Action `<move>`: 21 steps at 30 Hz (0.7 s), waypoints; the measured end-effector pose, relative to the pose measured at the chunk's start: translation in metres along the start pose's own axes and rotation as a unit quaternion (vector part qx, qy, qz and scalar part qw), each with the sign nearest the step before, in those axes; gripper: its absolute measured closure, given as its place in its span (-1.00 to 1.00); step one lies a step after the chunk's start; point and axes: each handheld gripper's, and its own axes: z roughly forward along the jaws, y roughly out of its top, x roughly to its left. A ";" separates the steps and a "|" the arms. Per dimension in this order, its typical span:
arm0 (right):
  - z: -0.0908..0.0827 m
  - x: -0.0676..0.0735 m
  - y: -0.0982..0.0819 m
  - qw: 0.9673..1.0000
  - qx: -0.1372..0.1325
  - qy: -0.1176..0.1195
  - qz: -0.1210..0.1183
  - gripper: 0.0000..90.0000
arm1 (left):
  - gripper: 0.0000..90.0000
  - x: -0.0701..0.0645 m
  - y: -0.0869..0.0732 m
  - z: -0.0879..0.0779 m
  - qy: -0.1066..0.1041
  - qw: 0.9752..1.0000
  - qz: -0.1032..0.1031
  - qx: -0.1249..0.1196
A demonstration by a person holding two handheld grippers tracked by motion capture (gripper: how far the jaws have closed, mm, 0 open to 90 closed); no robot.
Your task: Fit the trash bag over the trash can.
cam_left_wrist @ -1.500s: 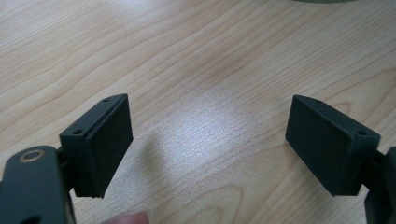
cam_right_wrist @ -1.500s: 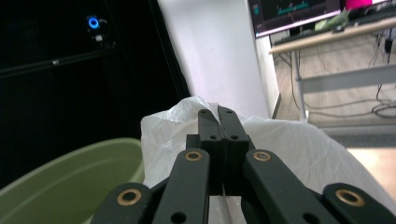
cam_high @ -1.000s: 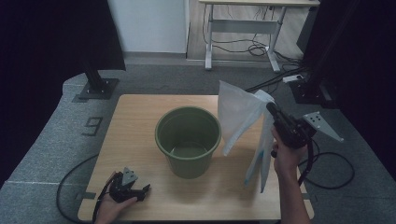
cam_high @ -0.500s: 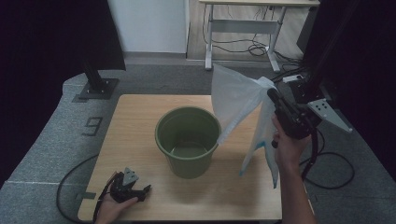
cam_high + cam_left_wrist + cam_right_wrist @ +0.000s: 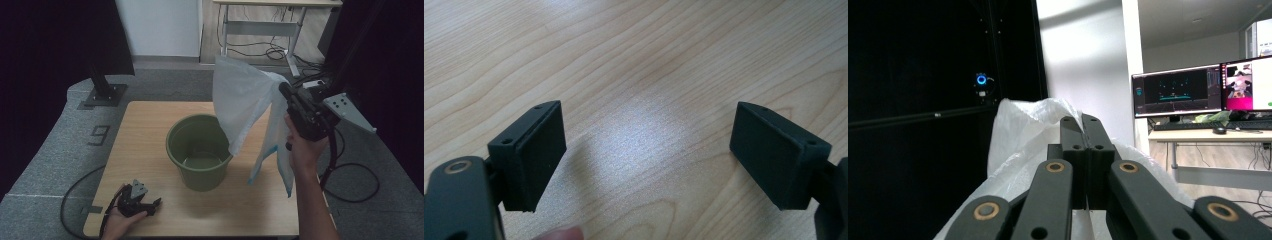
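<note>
Since a second ago your right gripper (image 5: 284,95) has climbed toward the upper right of the frame, lifting the white plastic bag (image 5: 245,107) clear of the surface (image 5: 150,125); its jaws are clamped on the bag's top edge. The bag hangs long-axis vertical, right of the green bucket (image 5: 199,150). Your left gripper (image 5: 137,202) rests lower left, jaws apart, beside a floor "9" (image 5: 100,135).

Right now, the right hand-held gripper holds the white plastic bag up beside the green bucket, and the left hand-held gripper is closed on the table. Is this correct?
Not quite: the left hand-held gripper is open, as the left gripper view shows. The right hand-held gripper does hold the white plastic bag beside the green bucket, above the table.
</note>
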 end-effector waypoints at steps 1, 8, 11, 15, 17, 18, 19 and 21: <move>0.001 0.001 -0.002 1.000 0.002 -0.001 -0.002 0.98 | -0.68 0.000 0.000 0.000 0.000 1.000 0.001 0.000; 0.011 0.002 -0.043 0.999 0.038 0.003 0.010 0.98 | -0.68 0.000 0.000 0.000 0.000 1.000 0.002 0.002; 0.015 0.005 -0.059 0.998 0.052 0.011 0.013 0.98 | -0.68 0.000 0.000 0.000 0.000 1.000 0.001 0.002; 0.014 0.011 -0.071 0.998 0.057 0.023 0.015 0.97 | -0.68 0.001 0.000 0.000 0.001 1.000 0.000 0.003; 0.011 0.014 -0.078 0.998 0.059 0.030 0.016 0.97 | -0.68 0.001 0.000 -0.001 0.001 1.000 0.000 0.002; 0.010 0.016 -0.082 0.997 0.062 0.032 0.016 0.97 | -0.68 0.001 0.000 -0.001 0.001 1.000 0.000 0.001; 0.008 0.018 -0.085 0.997 0.064 0.035 0.015 0.97 | -0.68 0.001 0.000 -0.001 0.002 1.000 0.000 0.001; 0.004 0.021 -0.093 0.997 0.071 0.041 0.014 0.97 | -0.68 0.001 0.000 -0.001 0.002 1.000 0.000 0.000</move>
